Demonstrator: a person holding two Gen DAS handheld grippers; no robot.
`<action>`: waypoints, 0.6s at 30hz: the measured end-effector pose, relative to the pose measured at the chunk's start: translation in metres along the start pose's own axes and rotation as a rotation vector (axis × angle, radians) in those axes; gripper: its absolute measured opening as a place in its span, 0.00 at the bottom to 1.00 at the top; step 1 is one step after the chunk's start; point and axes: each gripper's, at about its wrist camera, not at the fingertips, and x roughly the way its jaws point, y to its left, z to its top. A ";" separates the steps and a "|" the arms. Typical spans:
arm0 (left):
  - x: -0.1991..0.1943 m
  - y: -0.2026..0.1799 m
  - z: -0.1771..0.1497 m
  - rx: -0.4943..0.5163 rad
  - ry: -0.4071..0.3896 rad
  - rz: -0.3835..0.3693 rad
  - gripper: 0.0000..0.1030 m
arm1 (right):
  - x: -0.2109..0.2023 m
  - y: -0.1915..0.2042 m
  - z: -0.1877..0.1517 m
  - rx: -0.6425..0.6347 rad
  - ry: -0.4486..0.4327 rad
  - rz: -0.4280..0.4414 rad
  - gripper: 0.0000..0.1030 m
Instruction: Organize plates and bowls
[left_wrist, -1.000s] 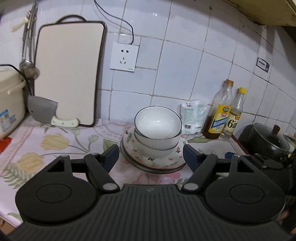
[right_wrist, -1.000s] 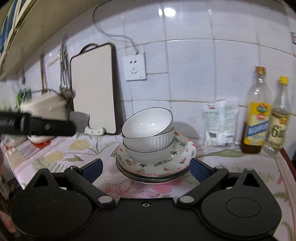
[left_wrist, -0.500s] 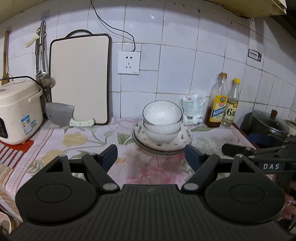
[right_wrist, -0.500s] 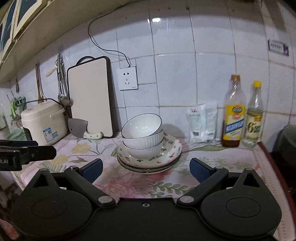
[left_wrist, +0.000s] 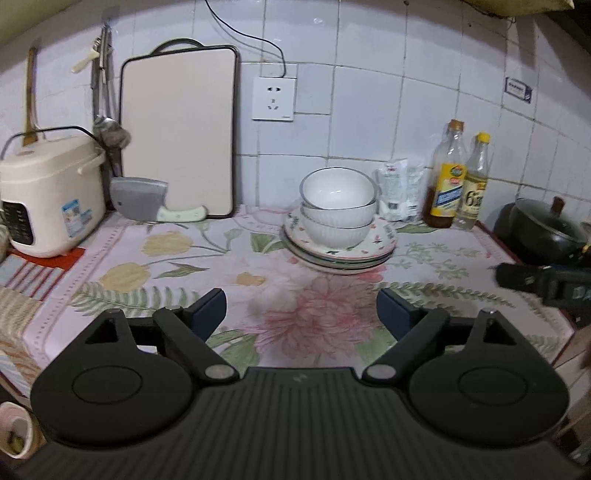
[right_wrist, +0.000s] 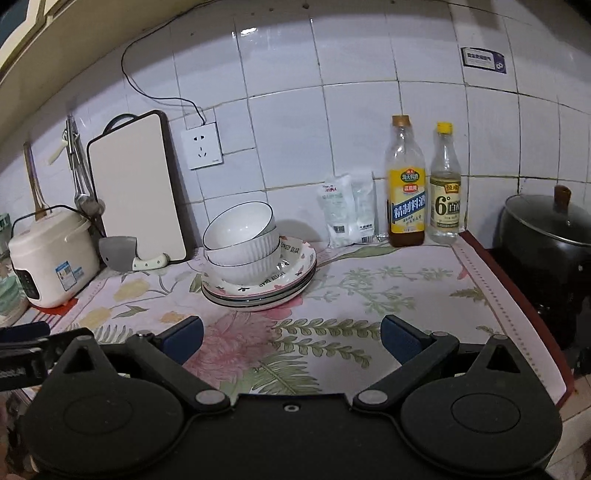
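Two white bowls (left_wrist: 337, 210) sit nested on a stack of flowered plates (left_wrist: 384, 242) at the back of the floral counter; the top bowl tilts. The bowls (right_wrist: 242, 242) and plates (right_wrist: 295, 275) show in the right wrist view too. My left gripper (left_wrist: 301, 308) is open and empty, well back from the stack, above the counter's front. My right gripper (right_wrist: 291, 338) is open and empty, also well back. The right gripper shows at the right edge of the left wrist view (left_wrist: 543, 282); the left gripper shows at the left edge of the right wrist view (right_wrist: 22, 354).
A rice cooker (left_wrist: 48, 195), cleaver (left_wrist: 147, 201) and cutting board (left_wrist: 179, 129) stand at the left. A white packet (right_wrist: 345, 210) and two bottles (right_wrist: 406, 184) stand against the wall, right of the stack. A black lidded pot (right_wrist: 546, 236) sits on the stove at far right.
Both grippers have pulled back from the stacked bowls and plates, which look smaller and farther now. Both stayed open and empty. The stack has not moved.
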 end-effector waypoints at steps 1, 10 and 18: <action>-0.001 -0.001 -0.001 0.005 -0.002 0.014 0.89 | -0.003 0.000 -0.001 -0.008 0.000 -0.008 1.00; -0.005 -0.008 -0.013 0.021 -0.005 0.043 0.98 | -0.023 0.011 -0.014 -0.099 -0.025 -0.060 1.00; -0.011 -0.016 -0.020 0.048 0.010 0.080 0.98 | -0.037 0.017 -0.021 -0.120 -0.076 -0.076 1.00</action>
